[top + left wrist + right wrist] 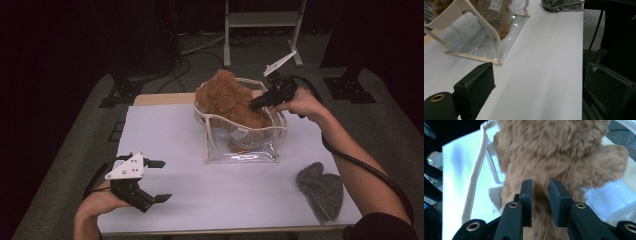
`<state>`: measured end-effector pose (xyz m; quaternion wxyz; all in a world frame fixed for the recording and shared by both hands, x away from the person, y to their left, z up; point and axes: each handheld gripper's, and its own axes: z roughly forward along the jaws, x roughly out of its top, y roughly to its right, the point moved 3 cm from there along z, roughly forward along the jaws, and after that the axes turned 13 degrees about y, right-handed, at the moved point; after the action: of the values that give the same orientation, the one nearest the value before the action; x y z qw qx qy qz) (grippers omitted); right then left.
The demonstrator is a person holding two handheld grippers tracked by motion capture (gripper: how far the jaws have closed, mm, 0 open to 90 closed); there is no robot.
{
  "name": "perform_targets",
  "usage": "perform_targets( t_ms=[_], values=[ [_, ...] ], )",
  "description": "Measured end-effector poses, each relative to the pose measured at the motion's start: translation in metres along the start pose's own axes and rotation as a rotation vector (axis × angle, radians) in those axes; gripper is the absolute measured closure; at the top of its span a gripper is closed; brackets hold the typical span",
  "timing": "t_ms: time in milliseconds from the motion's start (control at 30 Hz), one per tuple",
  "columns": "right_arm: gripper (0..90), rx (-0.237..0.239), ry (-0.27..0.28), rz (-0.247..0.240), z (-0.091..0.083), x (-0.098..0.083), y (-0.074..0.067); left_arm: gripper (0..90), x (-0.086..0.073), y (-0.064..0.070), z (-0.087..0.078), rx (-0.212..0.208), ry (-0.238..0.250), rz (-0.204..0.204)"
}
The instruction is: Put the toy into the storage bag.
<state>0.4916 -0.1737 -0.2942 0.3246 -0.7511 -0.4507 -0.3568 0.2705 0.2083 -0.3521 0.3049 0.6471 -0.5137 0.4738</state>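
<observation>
You are working a brown plush bear [231, 100] into the clear bag [260, 150] standing at about one o'clock from the middle of the white surface [200, 190]. The bear is sitting mostly inside already, its lower body down behind the clear wall, while its head is poking above the cream rim at the bag's eleven o'clock side.

Your right claw [253, 105] is resting against the bear's fur, and in the right gripper view its jaws are standing slightly apart, with fur between them but not pinched. Your left claw [161, 181] is waiting wide apart and empty at seven o'clock.

Judging by this, the packing is nearly done; pushing the head down is left. The grey knitted piece [320, 190] lying at four o'clock may follow.
</observation>
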Motion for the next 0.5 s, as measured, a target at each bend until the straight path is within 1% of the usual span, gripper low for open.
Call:
perform_targets(
  t_ms=[33,133,333,433,500],
  values=[
    [72.8,0.004,0.000,-0.005,0.0005,0.0000,-0.0001,7.9,-0.0001,0.0000,0.0000,-0.001,0.001,-0.001],
    [72.6,0.001,-0.007,0.000,0.0024,-0.0008,0.0005,7.8,-0.0004,-0.0003,-0.0002,-0.001,0.000,0.000],
    [72.1,0.003,0.007,-0.002,0.0022,0.0028,-0.0013,7.8,-0.0001,-0.0001,-0.0003,0.002,0.006,-0.004],
    [72.1,-0.002,-0.016,-0.013,0.0044,0.0013,-0.0021,7.8,-0.0002,0.0002,-0.0002,0.000,0.005,-0.002],
    [71.6,-0.002,-0.018,-0.018,0.0050,0.0009,-0.0028,7.8,-0.0003,-0.0001,0.0002,-0.001,0.004,-0.002]
  ],
)
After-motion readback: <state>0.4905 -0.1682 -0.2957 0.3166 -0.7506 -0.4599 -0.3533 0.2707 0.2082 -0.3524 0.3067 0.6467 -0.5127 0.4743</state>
